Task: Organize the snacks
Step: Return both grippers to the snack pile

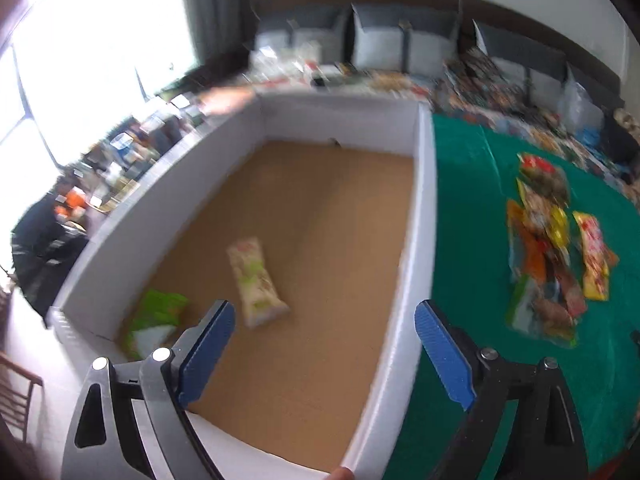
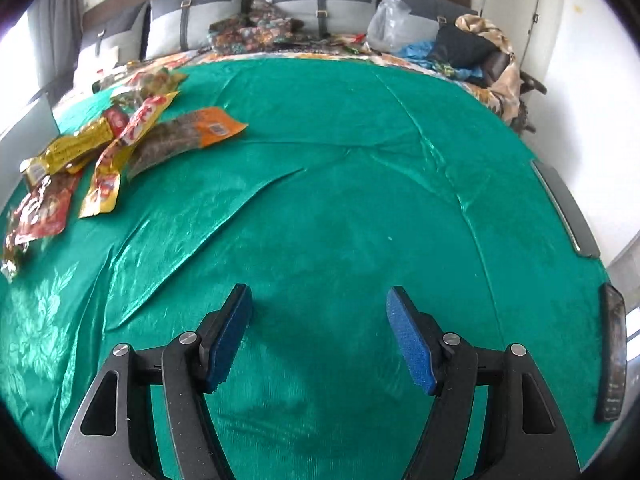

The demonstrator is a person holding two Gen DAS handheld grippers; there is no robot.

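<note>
A white-walled cardboard box with a brown floor sits on the green cloth. Inside it lie a pale cream-and-green snack pack and a green-and-white pack in the near left corner. My left gripper hangs open above the box's near end, nothing between its blue pads. A heap of several colourful snack packs lies on the cloth right of the box; the same heap of packs shows at far left in the right wrist view. My right gripper is open over bare cloth, holding nothing.
Grey cushions line the headboard, with patterned bedding, a plastic bag and dark clothes in front. Two dark phones lie at the cloth's right edge. A person in dark clothes sits left of the box by a cluttered table.
</note>
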